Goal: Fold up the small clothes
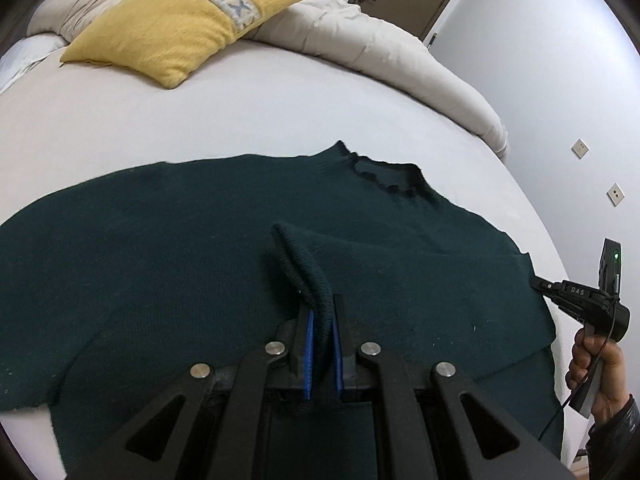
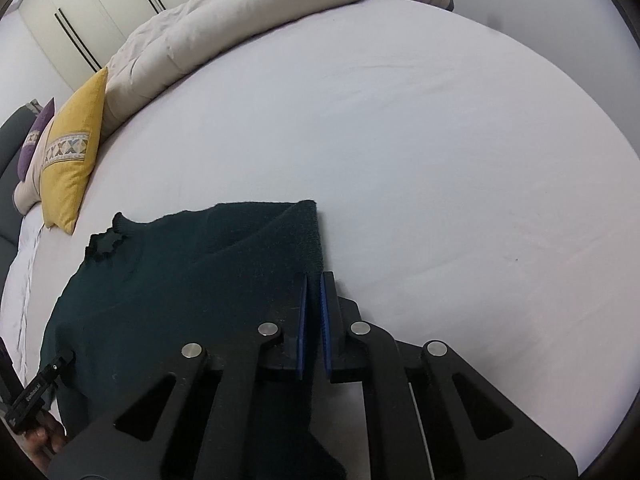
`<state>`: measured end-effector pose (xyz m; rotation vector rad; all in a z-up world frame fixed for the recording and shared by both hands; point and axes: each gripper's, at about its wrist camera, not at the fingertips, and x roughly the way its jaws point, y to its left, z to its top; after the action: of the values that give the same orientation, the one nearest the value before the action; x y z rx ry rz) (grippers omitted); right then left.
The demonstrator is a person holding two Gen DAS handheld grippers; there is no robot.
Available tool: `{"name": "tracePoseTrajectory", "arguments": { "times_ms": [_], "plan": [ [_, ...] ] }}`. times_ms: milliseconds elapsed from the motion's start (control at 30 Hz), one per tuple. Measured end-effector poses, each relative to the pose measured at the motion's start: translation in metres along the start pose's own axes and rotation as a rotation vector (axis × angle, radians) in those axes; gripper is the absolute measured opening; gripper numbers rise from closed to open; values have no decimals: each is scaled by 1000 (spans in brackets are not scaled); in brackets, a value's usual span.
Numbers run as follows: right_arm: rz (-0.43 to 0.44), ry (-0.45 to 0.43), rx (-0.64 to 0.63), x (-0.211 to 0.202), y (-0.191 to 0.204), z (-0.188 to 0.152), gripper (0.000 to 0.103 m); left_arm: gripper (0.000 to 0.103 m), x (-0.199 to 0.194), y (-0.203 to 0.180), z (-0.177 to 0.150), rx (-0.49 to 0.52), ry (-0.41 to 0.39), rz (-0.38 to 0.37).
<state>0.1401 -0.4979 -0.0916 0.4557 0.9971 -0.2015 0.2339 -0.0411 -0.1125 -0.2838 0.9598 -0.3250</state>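
Note:
A dark green knitted sweater lies flat on the white bed sheet, collar toward the far side. My left gripper is shut on a ribbed sleeve cuff, held over the sweater's body. My right gripper is shut on the sweater's right edge, at the folded side near the bare sheet. The right gripper also shows in the left wrist view, at the sweater's right edge. The sweater shows in the right wrist view too.
A yellow cushion and a rolled beige duvet lie at the far side of the bed. A purple cushion sits behind the yellow one. Bare sheet stretches right of the sweater. Wardrobe doors and a wall stand beyond.

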Motion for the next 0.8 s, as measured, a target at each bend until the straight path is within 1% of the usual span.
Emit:
{"name": "tracePoseTrajectory", "arguments": {
  "times_ms": [100,133,200,267,300,333,367,400,433,467,500,533,567,600,633,667,733,800],
  "plan": [
    [14,-26,61,-2,-21,-9,2,8,8,-3,2,-3,-2,-12],
    [6,-36,78,-3,-28,-11,0,8,9,-2,3,-1,-6,-14],
    [-38,-56,104,-9,-45,-21,0,8,11,3,5,2,-10,-16],
    [-27,-75,147,-19,-59,-23,0,8,13,10,8,-5,-2,-18],
    [-21,-81,149,-25,-60,-24,3,8,13,12,8,-7,-4,-28],
    [3,-88,147,-32,-60,-26,6,8,12,11,8,-1,-5,-26],
    [50,-93,142,-40,-58,-29,10,8,12,9,9,6,-7,-22],
    [95,-87,124,-48,-52,-34,17,8,12,8,9,10,-10,-21],
    [110,-78,91,-53,-45,-40,37,8,11,6,11,12,-12,-19],
    [107,-75,56,-55,-37,-44,50,8,10,5,12,13,-13,-20],
    [99,-67,1,-57,-26,-50,50,8,9,3,15,16,-19,-21],
    [97,-37,-43,-53,-18,-54,50,8,6,0,18,22,-28,-24],
    [98,-4,-67,-48,-11,-56,46,8,3,-4,21,30,-38,-27],
    [90,37,-91,-40,-6,-58,41,8,-1,-7,24,40,-48,-30],
    [59,68,-118,-32,-1,-60,24,8,-3,-9,25,47,-55,-32],
    [43,68,-133,-29,0,-60,17,8,-6,-12,26,58,-65,-31],
    [46,52,-115,-31,0,-60,9,8,-4,-10,25,62,-65,-24],
    [39,18,-102,-41,-2,-58,7,8,4,-2,21,42,-47,-16]
  ]
}}
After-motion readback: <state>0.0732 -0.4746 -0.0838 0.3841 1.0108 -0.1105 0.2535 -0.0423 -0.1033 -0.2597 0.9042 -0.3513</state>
